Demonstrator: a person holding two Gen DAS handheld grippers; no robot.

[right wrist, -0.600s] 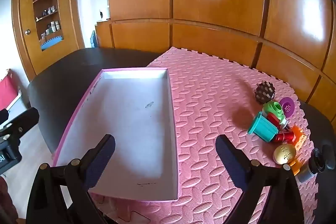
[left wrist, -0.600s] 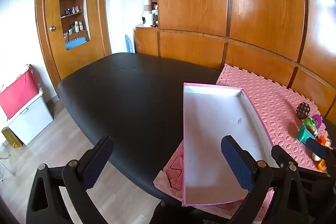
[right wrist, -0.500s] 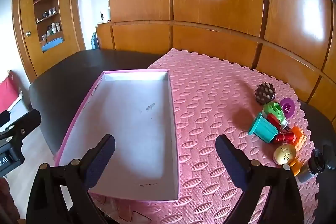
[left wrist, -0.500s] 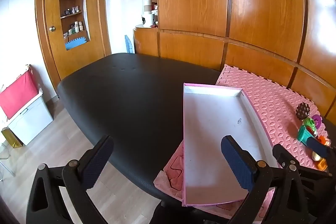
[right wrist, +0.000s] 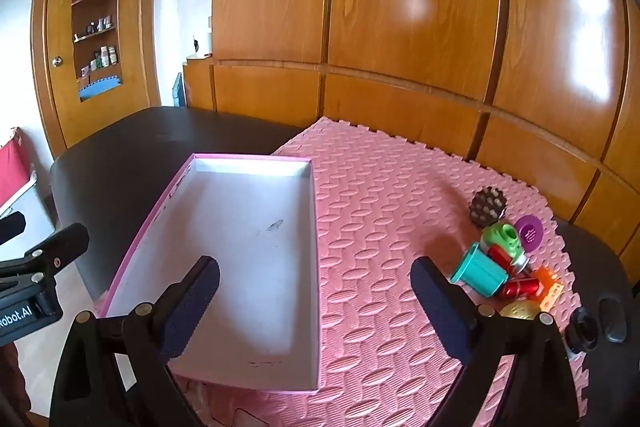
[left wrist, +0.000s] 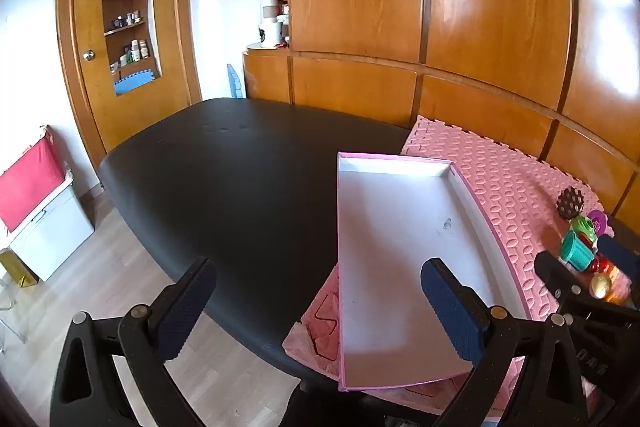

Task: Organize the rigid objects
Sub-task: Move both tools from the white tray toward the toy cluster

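A shallow pink-rimmed box (right wrist: 312, 219) with a white inside lies on the pink foam mat (right wrist: 400, 207), nothing in it; the left wrist view shows the box (left wrist: 344, 211) too. A cluster of small rigid toys sits at the mat's right edge: a teal cup (right wrist: 478, 273), a brown spiky ball (right wrist: 488, 205), a green piece (right wrist: 502, 237), a purple disc (right wrist: 529, 233), a red cylinder (right wrist: 520, 287) and a gold ball (right wrist: 518, 311). My right gripper (right wrist: 316, 287) hovers open above the box's near right rim. My left gripper (left wrist: 318, 291) hangs open over the table's near edge, left of the box.
The mat lies on a black table (left wrist: 240, 179) against wooden wall panels (right wrist: 400, 7). A black lens-like object (right wrist: 584, 327) rests on the table right of the toys. Left of the table are wood floor, a white chest with red cloth (left wrist: 36, 211) and a door (left wrist: 120, 27).
Both views have shifted only slightly; the right gripper has edged a little toward the toys. Both grippers stay open and nothing on the mat has moved.
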